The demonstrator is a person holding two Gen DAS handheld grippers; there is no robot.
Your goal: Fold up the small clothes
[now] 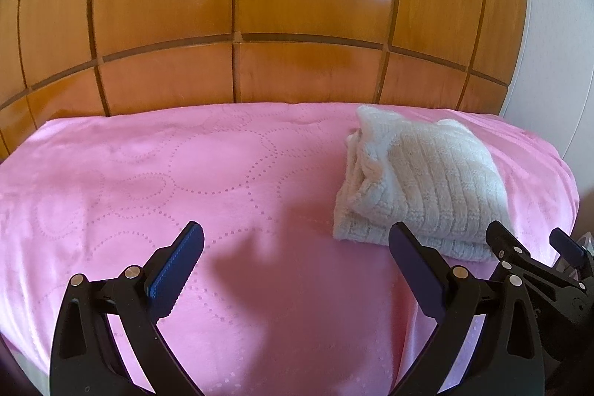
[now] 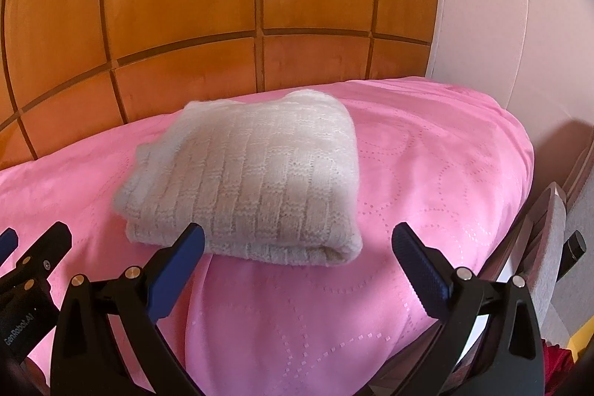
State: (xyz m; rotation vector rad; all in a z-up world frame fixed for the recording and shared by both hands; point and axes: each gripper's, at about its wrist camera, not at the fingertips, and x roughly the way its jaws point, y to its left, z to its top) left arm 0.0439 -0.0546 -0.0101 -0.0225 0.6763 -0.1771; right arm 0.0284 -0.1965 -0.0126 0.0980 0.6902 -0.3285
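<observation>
A cream knitted garment (image 1: 423,184) lies folded into a thick rectangle on the right part of a pink bedspread (image 1: 185,173). My left gripper (image 1: 297,240) is open and empty, hovering over bare bedspread just left of the garment's near edge. My right gripper (image 2: 297,240) is open and empty, just in front of the garment (image 2: 252,180), whose folded edge faces it. The right gripper also shows at the right edge of the left wrist view (image 1: 534,244). The left gripper shows at the left edge of the right wrist view (image 2: 33,240).
A glossy wooden panelled wall (image 1: 237,6) rises behind the bed. A white wall (image 2: 493,6) stands to the right. Beyond the bed's right edge is a grey-padded chair (image 2: 553,247) and something red (image 2: 560,359) low down.
</observation>
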